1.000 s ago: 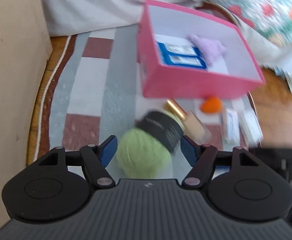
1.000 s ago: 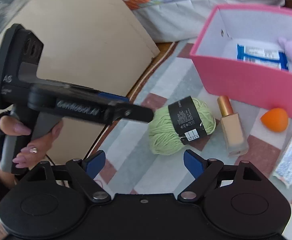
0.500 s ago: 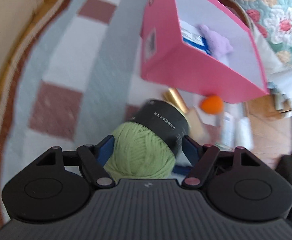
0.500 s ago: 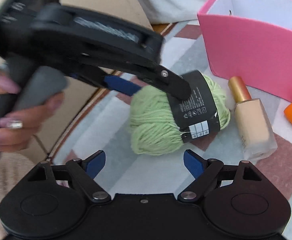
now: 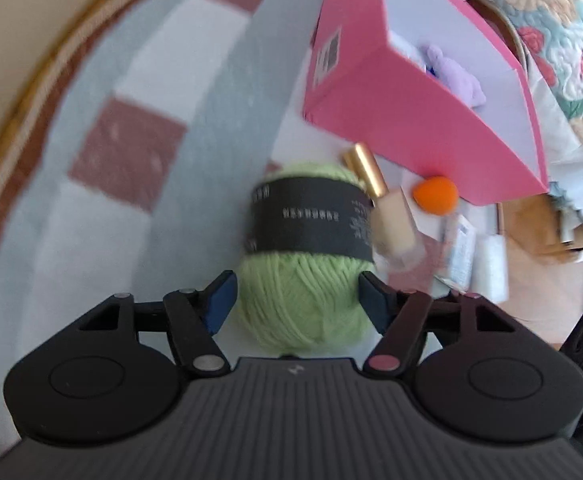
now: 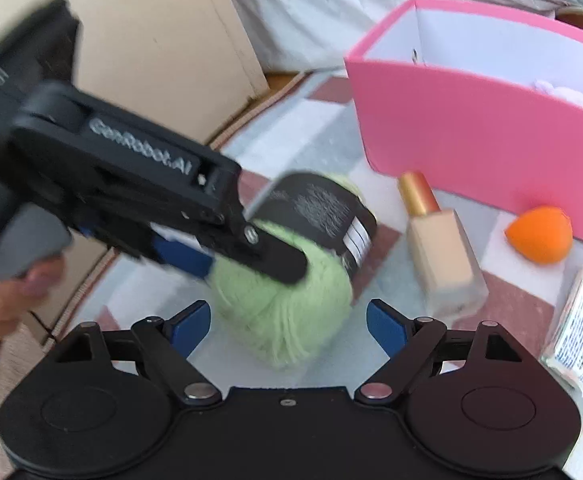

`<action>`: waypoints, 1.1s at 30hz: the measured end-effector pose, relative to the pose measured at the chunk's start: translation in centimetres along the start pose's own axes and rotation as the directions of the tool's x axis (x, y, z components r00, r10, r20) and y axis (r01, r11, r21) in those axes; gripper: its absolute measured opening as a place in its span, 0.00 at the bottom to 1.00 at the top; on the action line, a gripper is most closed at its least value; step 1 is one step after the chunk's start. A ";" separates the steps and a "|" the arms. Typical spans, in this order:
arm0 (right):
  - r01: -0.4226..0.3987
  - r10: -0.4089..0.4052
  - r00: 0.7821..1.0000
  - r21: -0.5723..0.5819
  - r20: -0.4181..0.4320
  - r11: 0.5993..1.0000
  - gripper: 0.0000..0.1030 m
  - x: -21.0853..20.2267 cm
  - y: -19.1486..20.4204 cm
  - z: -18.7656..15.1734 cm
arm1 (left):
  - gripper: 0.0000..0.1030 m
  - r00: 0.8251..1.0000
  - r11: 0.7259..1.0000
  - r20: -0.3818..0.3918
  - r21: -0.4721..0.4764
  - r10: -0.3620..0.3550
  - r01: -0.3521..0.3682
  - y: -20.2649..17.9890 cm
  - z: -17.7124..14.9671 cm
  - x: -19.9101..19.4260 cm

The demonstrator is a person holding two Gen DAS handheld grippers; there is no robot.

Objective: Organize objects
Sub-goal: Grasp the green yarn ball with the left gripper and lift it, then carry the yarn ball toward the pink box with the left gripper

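Your left gripper is straddling the green yarn ball, pads beside the wool; whether they are gripping, I cannot tell. Your right gripper is hanging wide and empty. The yarn is lying on the rug, near the pink box.

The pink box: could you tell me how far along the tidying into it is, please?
Done: a purple plush lies in the pink box. In hand: the left gripper straddles the green yarn ball, jaws open. Left: foundation bottle, orange sponge and packet lie on the rug.
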State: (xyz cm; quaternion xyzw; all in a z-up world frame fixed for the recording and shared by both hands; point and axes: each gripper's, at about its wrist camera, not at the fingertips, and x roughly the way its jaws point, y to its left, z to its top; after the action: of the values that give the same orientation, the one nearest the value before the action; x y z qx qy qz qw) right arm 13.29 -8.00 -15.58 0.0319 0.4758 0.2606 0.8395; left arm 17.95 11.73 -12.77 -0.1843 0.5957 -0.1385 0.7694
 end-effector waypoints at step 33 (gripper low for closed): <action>-0.074 0.068 0.995 -0.081 -0.072 0.994 0.58 -9.0 2.4 -0.1 | 0.39 0.993 0.985 0.110 0.172 -0.047 0.028 -6.6 -5.8 -8.0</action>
State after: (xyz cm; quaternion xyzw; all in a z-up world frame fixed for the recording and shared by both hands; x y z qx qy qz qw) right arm 8.51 -10.14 -7.89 0.0046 0.4918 0.3110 0.8132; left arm 10.37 8.56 -4.19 -0.1365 0.5334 -0.1926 0.8123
